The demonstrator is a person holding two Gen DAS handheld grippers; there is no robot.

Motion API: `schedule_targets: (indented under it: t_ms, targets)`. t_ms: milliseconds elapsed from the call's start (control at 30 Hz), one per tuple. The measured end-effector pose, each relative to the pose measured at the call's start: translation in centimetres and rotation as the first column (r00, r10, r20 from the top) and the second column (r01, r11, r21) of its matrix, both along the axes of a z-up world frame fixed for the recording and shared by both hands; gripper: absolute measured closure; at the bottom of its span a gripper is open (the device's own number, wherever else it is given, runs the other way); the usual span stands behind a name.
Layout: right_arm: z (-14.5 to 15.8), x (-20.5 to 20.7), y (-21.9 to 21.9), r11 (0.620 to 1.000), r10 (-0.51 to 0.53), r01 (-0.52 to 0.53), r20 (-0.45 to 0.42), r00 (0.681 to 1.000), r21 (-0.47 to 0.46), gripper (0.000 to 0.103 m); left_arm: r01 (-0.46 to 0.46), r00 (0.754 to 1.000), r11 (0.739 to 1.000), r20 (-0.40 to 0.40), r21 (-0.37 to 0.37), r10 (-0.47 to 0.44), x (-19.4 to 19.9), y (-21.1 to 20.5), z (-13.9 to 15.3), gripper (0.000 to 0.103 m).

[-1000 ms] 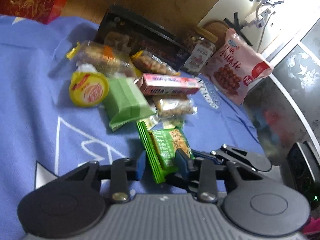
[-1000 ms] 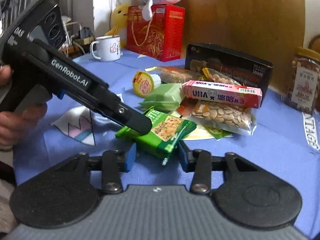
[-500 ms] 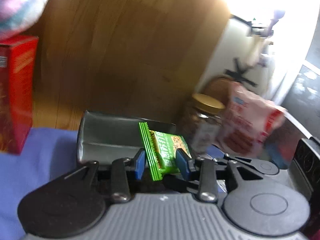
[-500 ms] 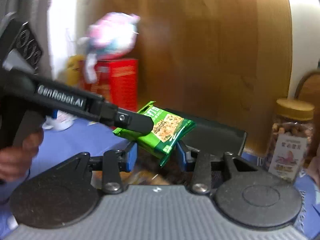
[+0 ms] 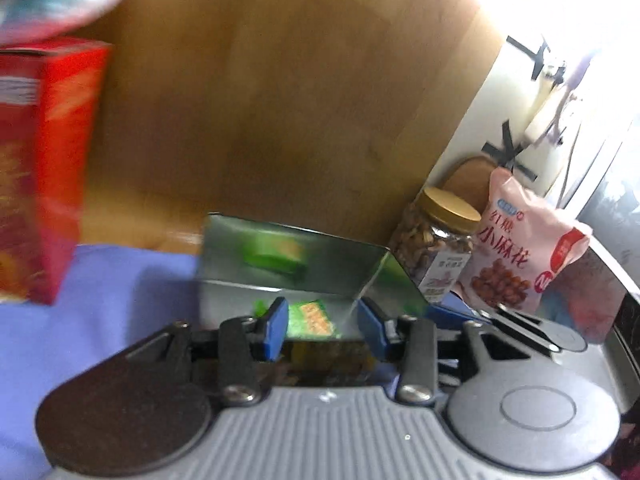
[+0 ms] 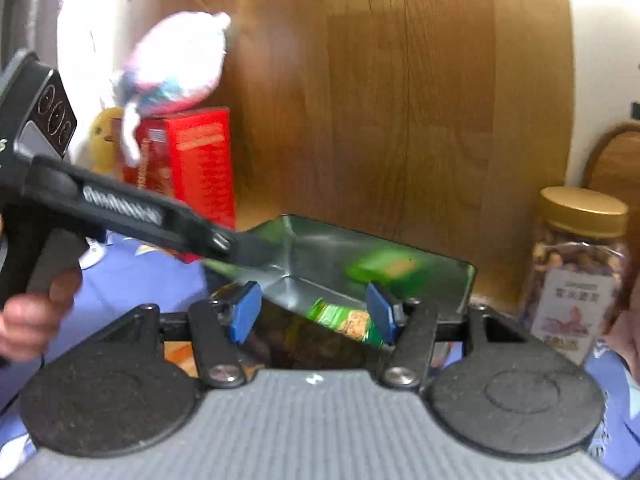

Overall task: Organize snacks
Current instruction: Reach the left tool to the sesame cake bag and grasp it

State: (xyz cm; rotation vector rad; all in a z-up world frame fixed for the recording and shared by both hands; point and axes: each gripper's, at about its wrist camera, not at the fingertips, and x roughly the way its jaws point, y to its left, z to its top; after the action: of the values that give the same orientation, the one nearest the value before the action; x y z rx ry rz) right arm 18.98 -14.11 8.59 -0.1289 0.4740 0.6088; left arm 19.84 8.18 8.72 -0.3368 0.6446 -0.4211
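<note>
Left wrist view: my left gripper [image 5: 322, 330] jaws just opened, pads clear of green snack packet [image 5: 311, 318], now lying inside metal tin [image 5: 288, 254]. My right gripper [image 6: 316, 316] likewise just opened, holding nothing, above tin.

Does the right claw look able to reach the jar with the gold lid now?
Probably yes. The right claw has just been opening, the green packet loose between its jaws in the tin. The jar stands upright to its right, near side unblocked.
</note>
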Motion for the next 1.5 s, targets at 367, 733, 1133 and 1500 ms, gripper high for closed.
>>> schedule_targets:
  t_ms: [367, 733, 1133, 1500]
  targets:
    - [-3.4, -0.8, 3.2, 0.996, 0.064, -0.040, -0.331, 0.941, 0.078, 0.042, -0.141, 0.969, 0.990, -0.206, -0.025, 0.133, -2.2, 4.1, -5.7, 0.062]
    - [-4.9, -1.2, 7.4, 0.988, 0.145, -0.107, -0.405, 0.903, 0.114, 0.060, -0.177, 0.964, 0.982, -0.213, -0.069, 0.159, -6.7, 6.1, -6.3, 0.085]
    - [-2.9, -9.9, 11.9, 0.945, 0.320, -0.295, -0.201, 0.926, 0.143, 0.062, -0.346, 0.935, 0.932, -0.120, -0.110, 0.333, -17.5, 11.4, -4.2, 0.086]
    - [-5.6, -13.5, 11.2, 0.922, 0.384, -0.337, -0.362, 0.849, 0.190, 0.057, -0.332, 0.935, 0.938, -0.160, -0.094, 0.315, -22.5, 10.8, -6.1, 0.070]
